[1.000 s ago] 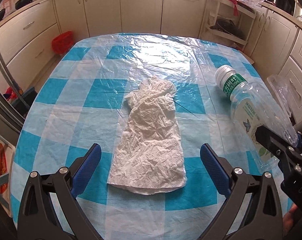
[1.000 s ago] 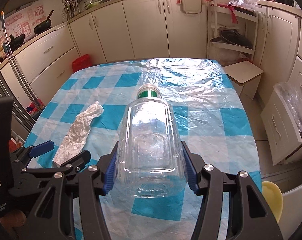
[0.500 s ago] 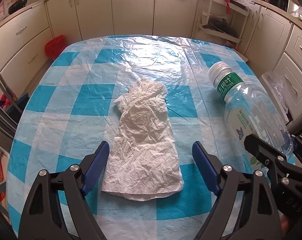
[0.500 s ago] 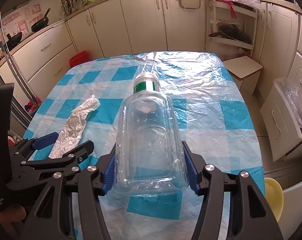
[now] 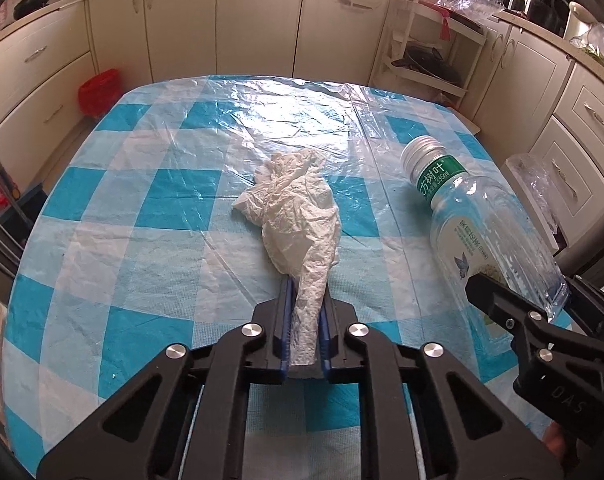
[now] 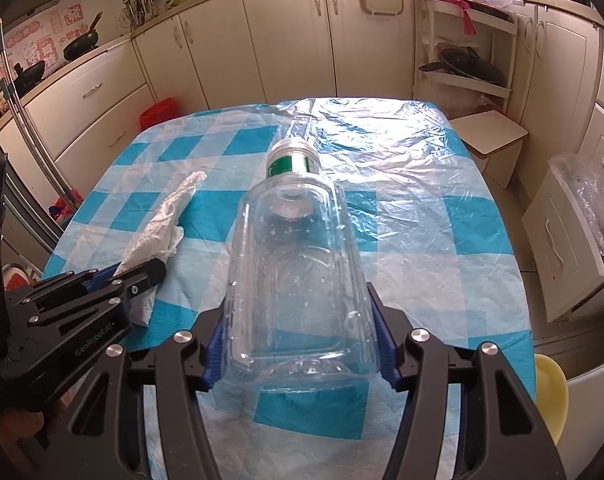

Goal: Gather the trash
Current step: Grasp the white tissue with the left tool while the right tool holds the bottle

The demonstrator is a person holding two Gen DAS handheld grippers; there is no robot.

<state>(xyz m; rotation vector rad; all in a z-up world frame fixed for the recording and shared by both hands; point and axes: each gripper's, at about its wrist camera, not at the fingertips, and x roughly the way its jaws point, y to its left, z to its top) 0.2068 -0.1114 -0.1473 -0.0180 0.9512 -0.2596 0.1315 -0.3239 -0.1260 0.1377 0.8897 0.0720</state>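
Tissue (image 5: 298, 224), white and crumpled, is pinched at its near end in the left gripper (image 5: 305, 320), whose jaws have just been closing on it; its far end bunches up on the checked counter (image 5: 142, 240). Beside it, the right gripper (image 6: 300, 344) clamps the base of a clear plastic bottle (image 6: 294, 264), cap pointing away.

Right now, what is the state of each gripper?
Left gripper: jaws have just been closing, now shut on the crumpled white paper tissue.
Right gripper: shut on the clear plastic bottle.
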